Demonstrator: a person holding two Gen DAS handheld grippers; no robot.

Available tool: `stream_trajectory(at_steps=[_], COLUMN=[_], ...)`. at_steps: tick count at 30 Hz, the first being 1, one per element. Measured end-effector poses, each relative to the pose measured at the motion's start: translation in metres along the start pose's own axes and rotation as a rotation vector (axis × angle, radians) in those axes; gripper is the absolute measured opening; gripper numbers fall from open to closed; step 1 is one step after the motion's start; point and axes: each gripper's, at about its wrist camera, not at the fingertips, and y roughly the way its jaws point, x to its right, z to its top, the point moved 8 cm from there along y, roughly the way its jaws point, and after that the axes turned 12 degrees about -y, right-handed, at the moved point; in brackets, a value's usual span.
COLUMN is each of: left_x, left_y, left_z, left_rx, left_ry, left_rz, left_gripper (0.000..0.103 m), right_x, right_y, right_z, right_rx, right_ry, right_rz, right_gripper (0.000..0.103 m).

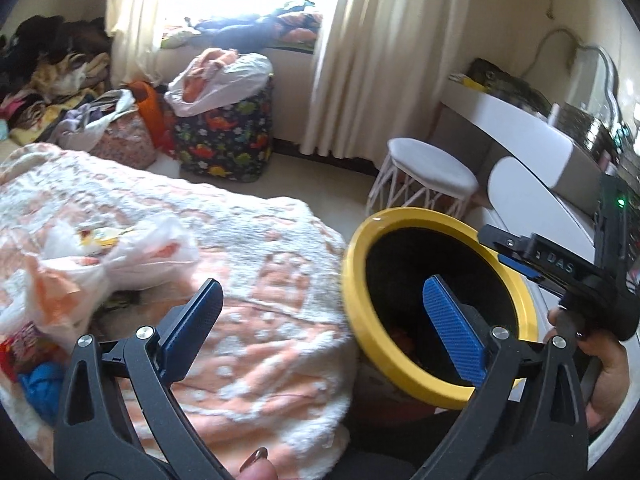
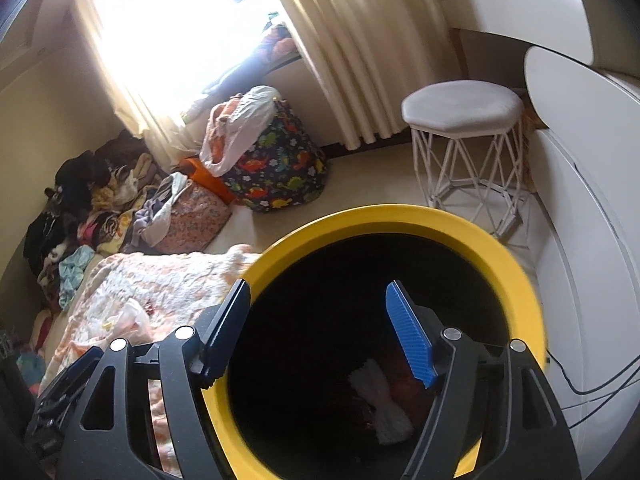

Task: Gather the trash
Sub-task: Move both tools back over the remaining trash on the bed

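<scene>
Room: blanket [image 1: 248, 280] on bed, curtained window behind.
Bin [image 2: 384, 216]: yellow-rimmed, beneath right gripper [image 2: 320, 332] (trash inside).
Grippers: both wide apart, empty; left gripper [image 1: 324, 320].

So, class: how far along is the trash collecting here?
Done: some trash already lies in the yellow bin. In hand: nothing; the right gripper is open over the bin, the left gripper open too. Left: plastic bags and wrappers on the bed.
</scene>
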Motion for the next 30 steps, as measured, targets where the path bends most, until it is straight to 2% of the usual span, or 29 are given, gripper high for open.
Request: stream_trajectory(at_steps=[10,30], left_x=[-0.040,-0.109], left_y=[-0.023,-0.065], left_z=[0.016,0.036], left_rx=[0.060,0.157], left_ry=[-0.069,-0.167], left_rz=[0.044,0.121], left_gripper=[0.092,0.092], right_x=[-0.054,-0.157], right_y=[0.005,0.009], right_z=[0.005,-0.006], right_rx=[0.003,-0.025], right_ry=[-0.083,-0.256], right_rz=[0.075,0.205], right_gripper=[0.068,0.068])
